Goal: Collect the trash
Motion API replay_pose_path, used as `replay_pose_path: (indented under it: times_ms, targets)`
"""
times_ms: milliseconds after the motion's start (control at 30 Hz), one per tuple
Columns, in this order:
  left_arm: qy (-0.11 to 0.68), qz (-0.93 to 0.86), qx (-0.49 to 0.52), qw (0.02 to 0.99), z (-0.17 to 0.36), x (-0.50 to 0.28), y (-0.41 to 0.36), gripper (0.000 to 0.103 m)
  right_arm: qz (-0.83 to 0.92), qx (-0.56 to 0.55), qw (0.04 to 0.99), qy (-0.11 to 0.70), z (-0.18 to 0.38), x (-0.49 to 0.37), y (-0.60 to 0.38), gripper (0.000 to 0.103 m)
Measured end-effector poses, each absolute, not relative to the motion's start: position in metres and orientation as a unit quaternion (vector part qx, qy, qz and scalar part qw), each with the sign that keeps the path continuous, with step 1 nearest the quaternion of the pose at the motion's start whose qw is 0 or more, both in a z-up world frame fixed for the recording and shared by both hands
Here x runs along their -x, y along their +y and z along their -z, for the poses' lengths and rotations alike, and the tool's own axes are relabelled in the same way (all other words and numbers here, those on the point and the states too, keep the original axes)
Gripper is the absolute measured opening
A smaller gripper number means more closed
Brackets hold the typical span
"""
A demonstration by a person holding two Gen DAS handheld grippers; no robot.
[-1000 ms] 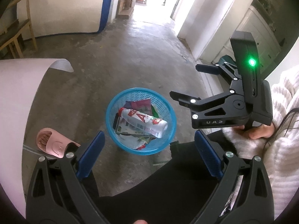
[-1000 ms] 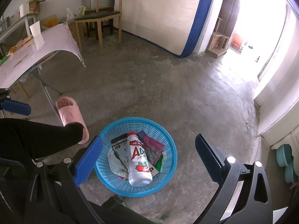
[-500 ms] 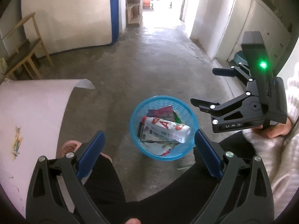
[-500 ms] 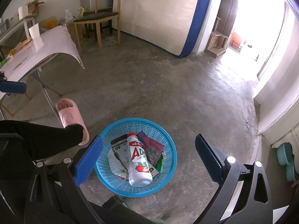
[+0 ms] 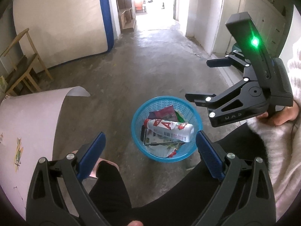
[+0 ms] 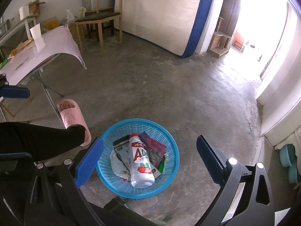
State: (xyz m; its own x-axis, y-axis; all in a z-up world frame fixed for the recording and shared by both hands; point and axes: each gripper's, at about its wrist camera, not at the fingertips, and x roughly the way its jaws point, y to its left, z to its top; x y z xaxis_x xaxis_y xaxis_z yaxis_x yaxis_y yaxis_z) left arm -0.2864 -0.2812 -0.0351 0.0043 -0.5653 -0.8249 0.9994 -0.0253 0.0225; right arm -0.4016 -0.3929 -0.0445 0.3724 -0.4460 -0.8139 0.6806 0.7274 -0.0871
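Note:
A blue mesh basket (image 5: 134,124) (image 6: 139,122) stands on the concrete floor. It holds a white bottle (image 5: 167,130) (image 6: 140,160) with red lettering, a maroon pouch (image 6: 156,147), a dark carton and crumpled wrappers. My left gripper (image 5: 150,143) hangs open and empty above the basket's near side. My right gripper (image 6: 150,146) (image 5: 196,79) is also open and empty, held over the basket from the right by a hand in a white sleeve.
A pink-covered table (image 5: 28,122) (image 6: 43,50) stands at the left. A wooden chair (image 6: 101,18) and a leaning mattress (image 6: 160,13) are behind it. A person's black-clad legs and a pink slipper (image 6: 69,116) lie near the basket. A bright doorway (image 5: 154,3) opens beyond.
My left gripper has drawn back and toward the table, so the basket sits further right in its view. The right gripper has hardly moved. Both stayed open.

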Motion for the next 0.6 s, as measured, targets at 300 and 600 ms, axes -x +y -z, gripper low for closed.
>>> replay_pose_path:
  times_ms: [300,600]
  targets:
    - [0.313,0.618,-0.342,0.635,0.0357,0.2894,-0.2772,0.092,0.343,-0.136,0.815,0.448,0.0471,0.3983,-0.3925,0.096]
    - [0.31,0.621,-0.347,0.63,0.0354,0.2906,-0.2781,0.092,0.345,-0.14,0.813,0.447,0.0491,0.399,-0.3938,0.096]
